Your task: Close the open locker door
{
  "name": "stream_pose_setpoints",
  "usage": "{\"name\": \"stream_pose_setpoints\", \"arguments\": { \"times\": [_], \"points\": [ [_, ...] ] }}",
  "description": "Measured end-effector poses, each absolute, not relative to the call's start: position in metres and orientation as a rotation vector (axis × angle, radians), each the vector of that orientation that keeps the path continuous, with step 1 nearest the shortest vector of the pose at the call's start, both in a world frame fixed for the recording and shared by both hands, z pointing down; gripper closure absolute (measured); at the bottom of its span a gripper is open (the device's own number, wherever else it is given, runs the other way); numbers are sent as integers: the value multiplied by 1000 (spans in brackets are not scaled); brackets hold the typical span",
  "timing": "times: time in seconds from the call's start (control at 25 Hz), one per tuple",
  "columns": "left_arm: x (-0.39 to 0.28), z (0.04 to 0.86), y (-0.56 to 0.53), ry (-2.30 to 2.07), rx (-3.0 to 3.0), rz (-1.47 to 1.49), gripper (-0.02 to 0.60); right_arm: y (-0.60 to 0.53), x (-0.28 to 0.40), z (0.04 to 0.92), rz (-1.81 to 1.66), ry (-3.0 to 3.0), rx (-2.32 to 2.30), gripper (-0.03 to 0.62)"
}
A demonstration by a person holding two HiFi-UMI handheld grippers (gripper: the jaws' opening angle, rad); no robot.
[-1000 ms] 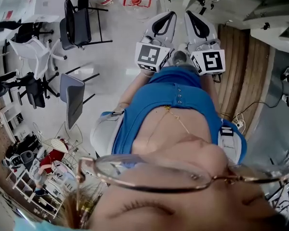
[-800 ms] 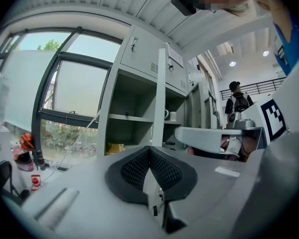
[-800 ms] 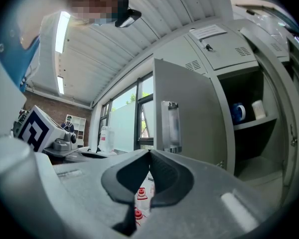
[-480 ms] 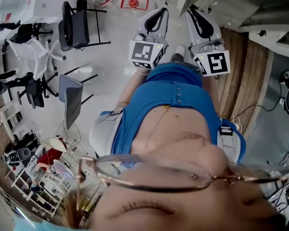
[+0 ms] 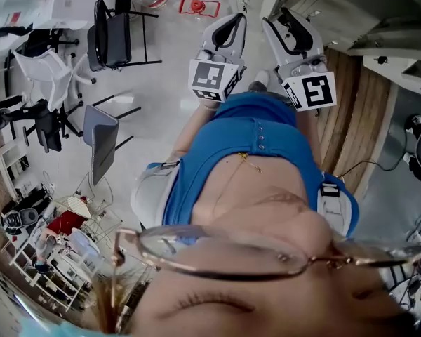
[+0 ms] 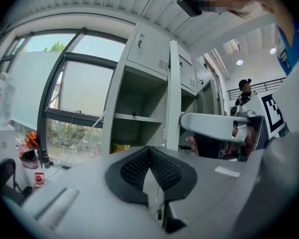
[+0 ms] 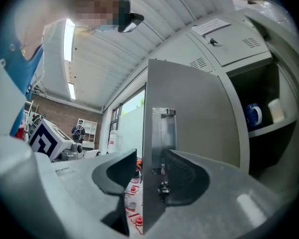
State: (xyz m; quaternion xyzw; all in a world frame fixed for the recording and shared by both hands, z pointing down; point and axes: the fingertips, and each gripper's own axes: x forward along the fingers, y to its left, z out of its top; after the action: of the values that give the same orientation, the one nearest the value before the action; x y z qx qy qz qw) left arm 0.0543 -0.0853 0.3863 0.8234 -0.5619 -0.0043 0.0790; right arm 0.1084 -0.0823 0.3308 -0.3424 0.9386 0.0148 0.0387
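Note:
The grey locker door (image 7: 189, 113) stands open, with its free edge and metal latch plate (image 7: 163, 128) toward me. My right gripper (image 7: 149, 154) has just been opening; the door's edge stands between its spread jaws, and the left pad (image 7: 120, 169) is clear of it. In the left gripper view the door (image 6: 173, 93) is edge-on beside the open compartment (image 6: 139, 108), and the right gripper (image 6: 214, 126) reaches in by it. My left gripper (image 6: 150, 156) is shut on nothing, short of the locker. From the head both grippers (image 5: 228, 30) (image 5: 289, 27) point at the lockers (image 5: 351, 12).
A blue mug (image 7: 253, 116) and a white cup (image 7: 275, 108) sit on a shelf inside the locker. Black chairs (image 5: 112, 34) and a grey chair (image 5: 102, 142) stand on the floor to the left. Red items (image 5: 195, 5) lie near the locker's foot. A window (image 6: 65, 93) adjoins the lockers.
Both grippers have moved away from my body toward the lockers. The right gripper's jaws have spread apart; the left gripper's jaws stay together.

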Motion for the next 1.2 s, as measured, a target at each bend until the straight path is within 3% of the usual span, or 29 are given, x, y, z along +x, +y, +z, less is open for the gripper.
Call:
{"name": "stream_pose_setpoints", "arguments": {
  "times": [0.36, 1.2],
  "points": [
    [47, 391, -86, -1727, 2422, -13, 581, -90, 106, 331, 133, 2906, -975, 476],
    [37, 396, -83, -1901, 2301, -38, 581, -102, 93, 332, 137, 2977, -789, 505]
  ]
}}
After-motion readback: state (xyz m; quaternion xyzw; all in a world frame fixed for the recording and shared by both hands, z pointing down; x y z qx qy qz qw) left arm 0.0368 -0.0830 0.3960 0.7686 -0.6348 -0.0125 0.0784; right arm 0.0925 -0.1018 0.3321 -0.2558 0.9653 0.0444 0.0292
